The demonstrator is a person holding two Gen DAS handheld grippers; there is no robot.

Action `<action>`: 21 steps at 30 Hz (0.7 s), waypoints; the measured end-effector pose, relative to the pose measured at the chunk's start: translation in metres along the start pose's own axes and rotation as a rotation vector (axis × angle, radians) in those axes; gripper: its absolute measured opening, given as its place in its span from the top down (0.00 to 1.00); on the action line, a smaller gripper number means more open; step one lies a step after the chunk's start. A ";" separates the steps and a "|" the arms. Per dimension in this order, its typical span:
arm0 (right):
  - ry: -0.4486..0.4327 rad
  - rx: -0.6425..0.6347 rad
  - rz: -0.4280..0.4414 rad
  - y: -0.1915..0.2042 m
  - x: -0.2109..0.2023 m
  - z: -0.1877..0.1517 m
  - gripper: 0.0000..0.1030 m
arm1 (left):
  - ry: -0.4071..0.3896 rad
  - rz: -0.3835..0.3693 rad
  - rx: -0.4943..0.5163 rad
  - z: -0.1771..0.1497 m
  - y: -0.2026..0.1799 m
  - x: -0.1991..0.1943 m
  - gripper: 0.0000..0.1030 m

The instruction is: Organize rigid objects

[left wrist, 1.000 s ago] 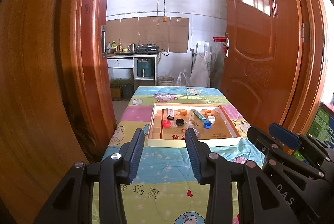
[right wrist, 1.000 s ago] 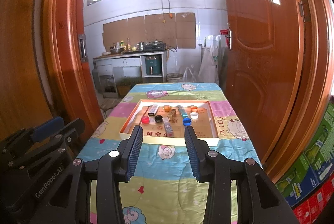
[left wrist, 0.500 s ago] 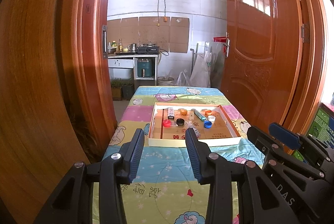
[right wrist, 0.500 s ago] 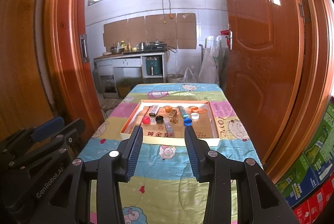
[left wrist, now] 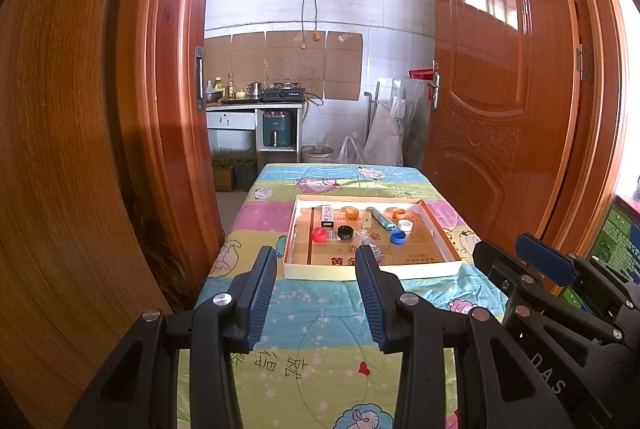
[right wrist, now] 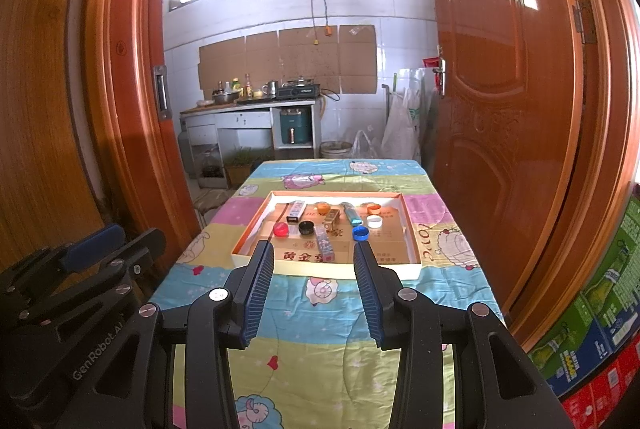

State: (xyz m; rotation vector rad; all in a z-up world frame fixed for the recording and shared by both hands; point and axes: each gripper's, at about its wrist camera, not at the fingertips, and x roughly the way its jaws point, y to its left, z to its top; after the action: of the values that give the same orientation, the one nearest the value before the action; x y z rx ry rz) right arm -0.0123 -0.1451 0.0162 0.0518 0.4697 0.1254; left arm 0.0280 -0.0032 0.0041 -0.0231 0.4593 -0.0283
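A shallow cardboard tray (left wrist: 436,235) (right wrist: 408,229) lies mid-table and holds small rigid items: a red cap (left wrist: 319,234) (right wrist: 281,229), a black cap (left wrist: 345,231) (right wrist: 307,227), a blue cap (left wrist: 397,236) (right wrist: 360,232), a white cap (left wrist: 405,225) (right wrist: 375,221), orange caps (left wrist: 398,214), a teal lighter (left wrist: 381,218) (right wrist: 352,215) and small boxes (right wrist: 297,210). My left gripper (left wrist: 316,261) is open and empty, held well short of the tray. My right gripper (right wrist: 314,256) is open and empty, also short of the tray.
The table (left wrist: 320,329) has a bright cartoon cloth. Wooden door panels stand at the left (left wrist: 80,149) and right (left wrist: 500,109). A kitchen counter (left wrist: 256,101) is beyond the table. Stacked cartons (right wrist: 600,329) stand at the right. Each gripper shows in the other's view (left wrist: 560,309) (right wrist: 60,289).
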 end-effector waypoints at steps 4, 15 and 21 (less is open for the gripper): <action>0.001 0.000 0.001 0.000 0.000 0.000 0.58 | 0.000 0.000 0.001 0.000 0.000 0.000 0.61; 0.002 -0.001 0.000 0.001 0.000 0.000 0.58 | 0.004 -0.001 0.000 -0.001 0.001 0.000 0.61; 0.002 -0.002 0.000 0.001 0.000 0.000 0.58 | 0.007 -0.003 0.000 -0.002 0.001 0.002 0.60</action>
State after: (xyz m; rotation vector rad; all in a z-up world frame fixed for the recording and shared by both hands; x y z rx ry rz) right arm -0.0124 -0.1439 0.0159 0.0503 0.4717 0.1261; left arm 0.0284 -0.0023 0.0014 -0.0234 0.4666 -0.0311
